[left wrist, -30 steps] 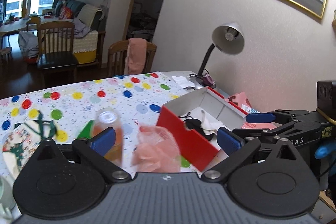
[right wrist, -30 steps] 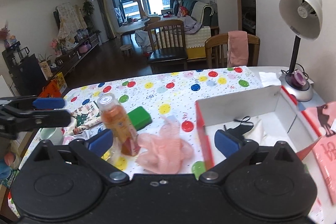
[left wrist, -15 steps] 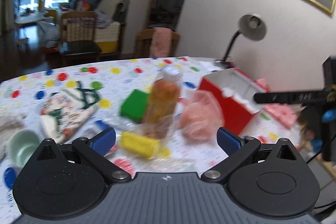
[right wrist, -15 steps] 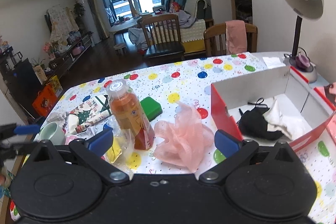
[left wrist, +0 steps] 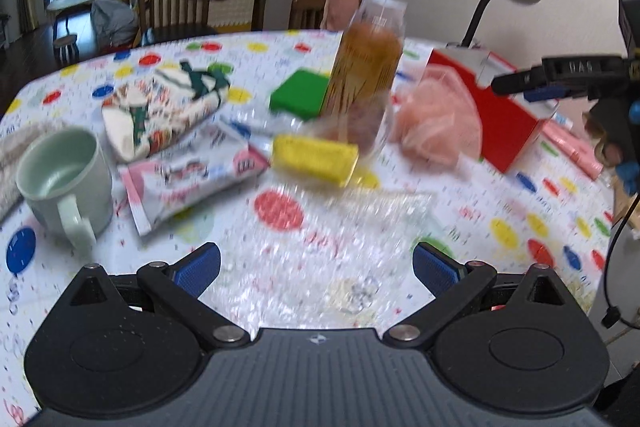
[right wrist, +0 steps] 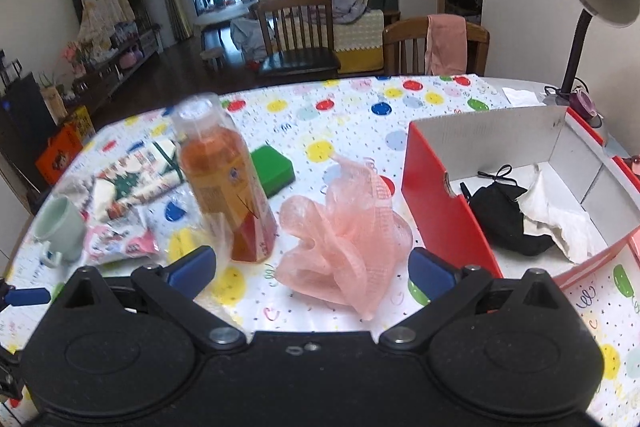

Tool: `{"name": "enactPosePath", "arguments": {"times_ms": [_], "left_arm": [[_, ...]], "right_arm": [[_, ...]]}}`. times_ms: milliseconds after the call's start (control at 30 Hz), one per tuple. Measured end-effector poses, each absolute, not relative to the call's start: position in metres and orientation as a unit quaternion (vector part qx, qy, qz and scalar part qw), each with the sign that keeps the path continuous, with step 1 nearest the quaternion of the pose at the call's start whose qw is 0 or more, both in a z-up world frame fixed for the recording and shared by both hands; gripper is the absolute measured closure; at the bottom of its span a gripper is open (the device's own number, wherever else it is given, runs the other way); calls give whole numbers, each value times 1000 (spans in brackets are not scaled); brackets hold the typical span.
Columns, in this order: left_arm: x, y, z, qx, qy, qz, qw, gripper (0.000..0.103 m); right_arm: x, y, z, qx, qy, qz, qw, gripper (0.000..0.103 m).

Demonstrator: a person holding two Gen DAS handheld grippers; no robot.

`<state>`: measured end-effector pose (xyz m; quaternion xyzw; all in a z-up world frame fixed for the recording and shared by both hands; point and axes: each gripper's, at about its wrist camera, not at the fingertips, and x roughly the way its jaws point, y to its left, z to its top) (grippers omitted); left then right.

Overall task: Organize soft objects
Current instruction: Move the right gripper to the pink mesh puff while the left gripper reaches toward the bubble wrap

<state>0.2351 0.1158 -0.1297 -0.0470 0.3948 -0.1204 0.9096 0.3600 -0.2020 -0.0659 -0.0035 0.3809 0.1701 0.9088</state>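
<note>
Only the right wrist view showed inside the red cardboard box [right wrist: 444,211]. The pink mesh bath pouf [right wrist: 352,227] lay just ahead of the wide-spread right gripper [right wrist: 312,267]; the left gripper [left wrist: 316,267] gaped wide, empty.

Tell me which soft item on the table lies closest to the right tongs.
The pink mesh bath pouf, lying on the tablecloth directly ahead of the open right tongs. The green sponge sits farther back behind the bottle, and the black cloth is already inside the red box.

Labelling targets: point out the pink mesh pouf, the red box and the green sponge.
pink mesh pouf [right wrist: 346,233], right wrist view, middle of the bunched mesh
red box [right wrist: 440,211], right wrist view, near red wall
green sponge [left wrist: 299,93], left wrist view, top face
</note>
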Motion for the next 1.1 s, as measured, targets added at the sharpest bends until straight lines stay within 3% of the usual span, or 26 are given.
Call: {"name": "enactPosePath", "arguments": {"times_ms": [633,1100], "left_arm": [[261,64,-179,41,427,-156,890,0],[277,59,-195,44,446,-111,887,2]], "right_arm": [[412,-186,-112,-48,418,169,891,1],[437,-178,-141,-69,436,175,880,2]]}}
